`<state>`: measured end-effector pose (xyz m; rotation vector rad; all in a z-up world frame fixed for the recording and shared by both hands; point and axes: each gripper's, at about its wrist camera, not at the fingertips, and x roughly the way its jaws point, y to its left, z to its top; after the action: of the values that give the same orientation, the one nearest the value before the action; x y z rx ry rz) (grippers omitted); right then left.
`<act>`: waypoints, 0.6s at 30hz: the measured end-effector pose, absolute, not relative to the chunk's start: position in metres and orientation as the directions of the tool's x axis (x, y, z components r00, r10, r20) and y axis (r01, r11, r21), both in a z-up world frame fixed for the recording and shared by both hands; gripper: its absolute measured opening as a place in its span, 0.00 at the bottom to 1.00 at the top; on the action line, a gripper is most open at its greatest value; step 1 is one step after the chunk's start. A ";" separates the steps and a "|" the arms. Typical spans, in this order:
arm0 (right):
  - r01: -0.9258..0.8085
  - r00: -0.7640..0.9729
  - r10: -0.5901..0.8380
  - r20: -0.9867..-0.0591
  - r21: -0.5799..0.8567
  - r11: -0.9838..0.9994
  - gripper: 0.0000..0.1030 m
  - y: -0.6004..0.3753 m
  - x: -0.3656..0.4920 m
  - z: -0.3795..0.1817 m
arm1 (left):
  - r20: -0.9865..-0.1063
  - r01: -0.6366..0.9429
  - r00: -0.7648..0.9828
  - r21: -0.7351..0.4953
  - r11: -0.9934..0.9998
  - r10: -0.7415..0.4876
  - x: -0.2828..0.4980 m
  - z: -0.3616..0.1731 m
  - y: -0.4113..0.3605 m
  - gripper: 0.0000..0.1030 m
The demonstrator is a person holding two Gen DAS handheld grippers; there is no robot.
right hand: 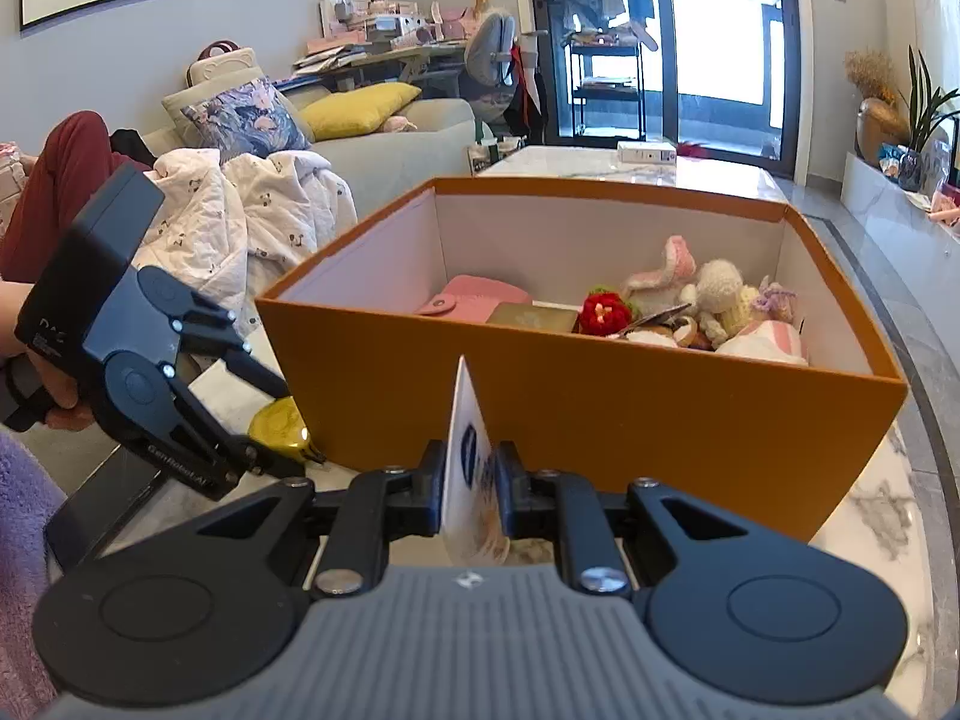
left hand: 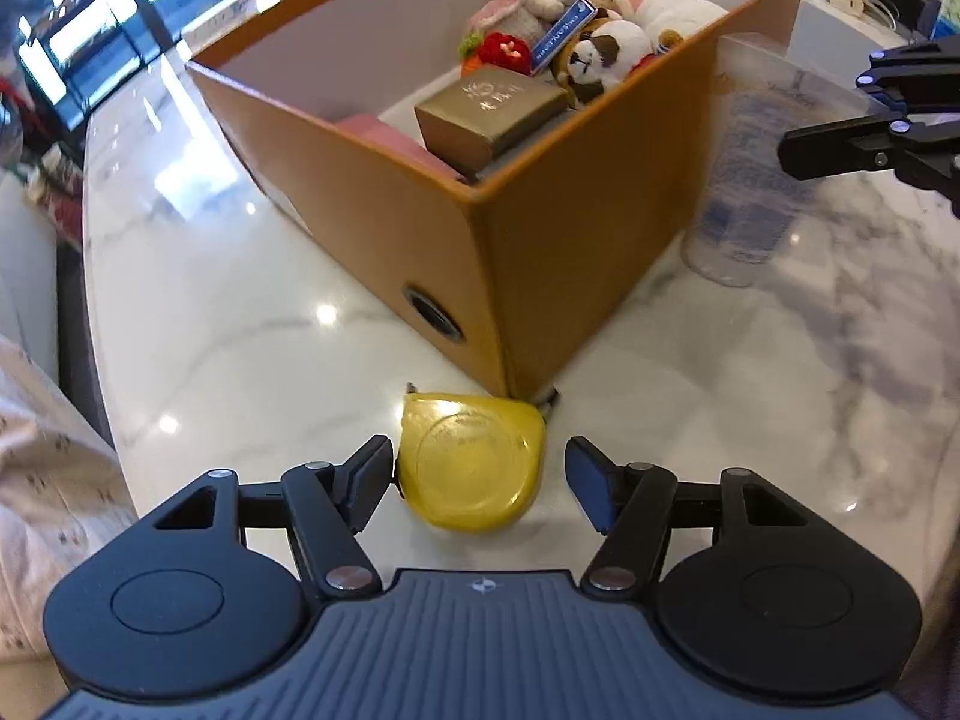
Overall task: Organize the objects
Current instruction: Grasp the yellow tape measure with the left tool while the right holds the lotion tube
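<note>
In the left wrist view, the left claw [left hand: 480, 483] stands spread over the white marble bench [left hand: 210, 300], its jaws either side of a round yellow plastic tape measure [left hand: 474, 468] that lies flat on the bench, just at the near corner of the tall orange cardboard box [left hand: 540, 228]; the left pad is touching or nearly touching it, the right pad stands clear. Inside the box lie a gold square gift box [left hand: 489, 114], a pink wallet [left hand: 390, 138] and a heap of plush toys [left hand: 588, 30]. To the right, the right claw [left hand: 786, 150] pinches a translucent squeeze tube with blue print [left hand: 750, 180], upright beside the box. In the right wrist view, the right claw [right hand: 471, 489] is pressed onto the tube's flat white end [right hand: 468, 450], in front of the orange box [right hand: 600, 396]. At left a hand [right hand: 36, 384] holds the left claw [right hand: 282, 426] down around the tape measure [right hand: 279, 426].
</note>
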<state>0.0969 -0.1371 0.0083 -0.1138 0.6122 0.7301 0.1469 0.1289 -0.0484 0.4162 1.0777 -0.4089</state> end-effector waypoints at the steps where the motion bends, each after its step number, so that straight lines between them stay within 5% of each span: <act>1: -0.657 0.581 0.593 -0.557 0.110 0.746 0.18 -0.138 0.095 0.009 | -0.905 0.505 0.406 0.109 0.856 -0.124 0.144 -0.048 0.130 0.72; 13: -0.657 0.596 0.590 -0.545 0.091 0.748 0.18 -0.140 0.086 0.013 | -0.886 0.383 0.442 0.047 0.923 -0.139 0.142 -0.055 0.135 0.70; 18: -0.663 0.584 0.606 -0.540 0.114 0.740 0.18 -0.137 0.092 0.013 | -0.879 0.299 0.460 0.020 0.954 -0.126 0.139 -0.056 0.138 0.60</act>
<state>0.0918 -0.1371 0.0130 -0.1037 0.5898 0.7417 0.1385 0.1378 -0.0558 0.1808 1.0621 -0.2631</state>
